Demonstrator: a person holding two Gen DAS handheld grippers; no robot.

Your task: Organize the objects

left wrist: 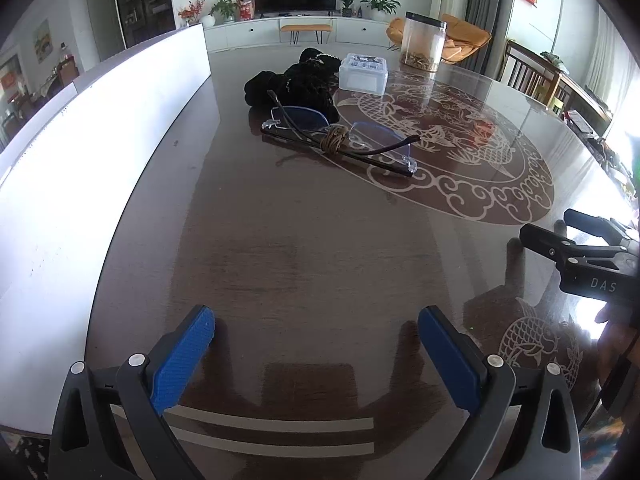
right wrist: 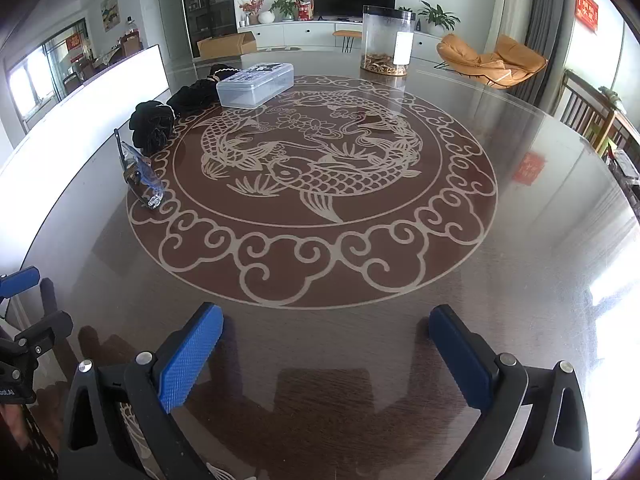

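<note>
Both tongs released, nothing between the blue pads. Left tongs (left wrist: 316,326) low over the dark glossy table (left wrist: 280,248), bare surface ahead. Right tongs (right wrist: 326,324) likewise wide apart, just short of the fish medallion (right wrist: 312,184) inlaid in the tabletop. Glasses (left wrist: 340,140), folded, something brown wound about the bridge, lie at 12 o'clock from the left tongs, at 10 o'clock from the right, on the medallion's rim. Behind them, touching, a heap of black cloth (left wrist: 296,84). Clear lidded box (left wrist: 363,73) just beside the cloth at 1 o'clock. Tall clear jar (left wrist: 423,42), dark lid, brownish bits at the bottom, further back at the table's far edge.
</note>
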